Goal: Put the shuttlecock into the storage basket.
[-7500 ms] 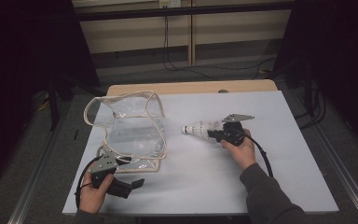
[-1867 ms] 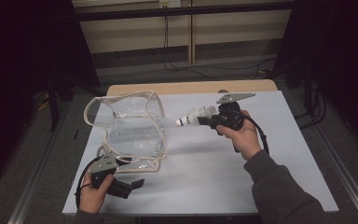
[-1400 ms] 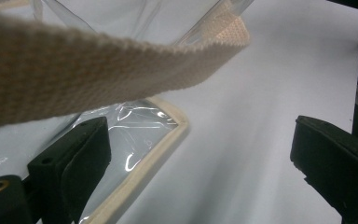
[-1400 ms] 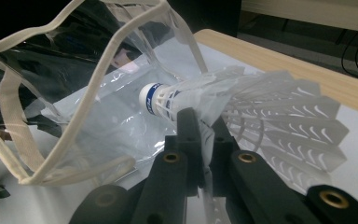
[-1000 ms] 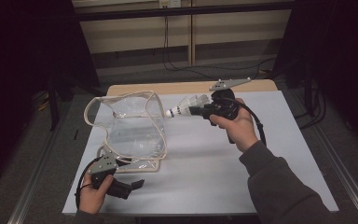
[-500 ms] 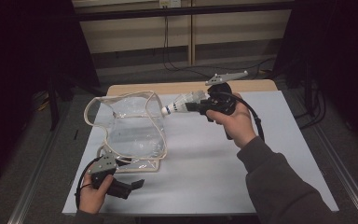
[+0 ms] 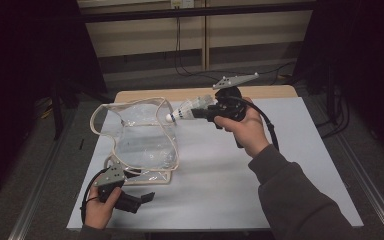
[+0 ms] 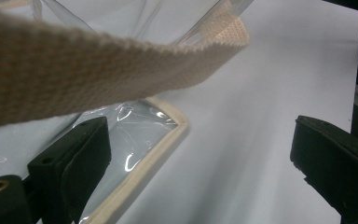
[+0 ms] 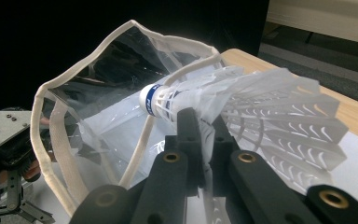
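A person seated at a white table [image 7: 280, 165] holds a gripper in each hand, and the right gripper [image 7: 207, 113], raised above the tabletop, is clamped on a white shuttlecock [image 7: 186, 110]. In the right gripper view the two black jaws stand pressed together on the feathered skirt of the shuttlecock [image 9: 242, 112], whose blue-banded cork nose points ahead of the jaw tips, away from the hand. Just beyond that nose, in line with the jaws, stands a clear bag [image 7: 137, 135] trimmed in cream webbing, its mouth open upward; in the high view the cork sits level with the bag's near rim and just at its right edge, though whether it touches the trim cannot be told. The bag [image 9: 98, 112] takes up the space in front of the right gripper, its rim curving to either side of the shuttlecock's nose. The left gripper [image 7: 140, 199] rests low near the table's front edge, just in front of the bag's base, its jaws spread wide with nothing pressed between them. In the left gripper view one jaw lies over the bag's flat, cream-edged bottom corner [image 8: 158, 140] while the other stands well apart over bare table, and a cream strap [image 8: 98, 70] of the bag crosses just above both jaws. The left hand [image 7: 100, 210] grips its tool from below the bag.
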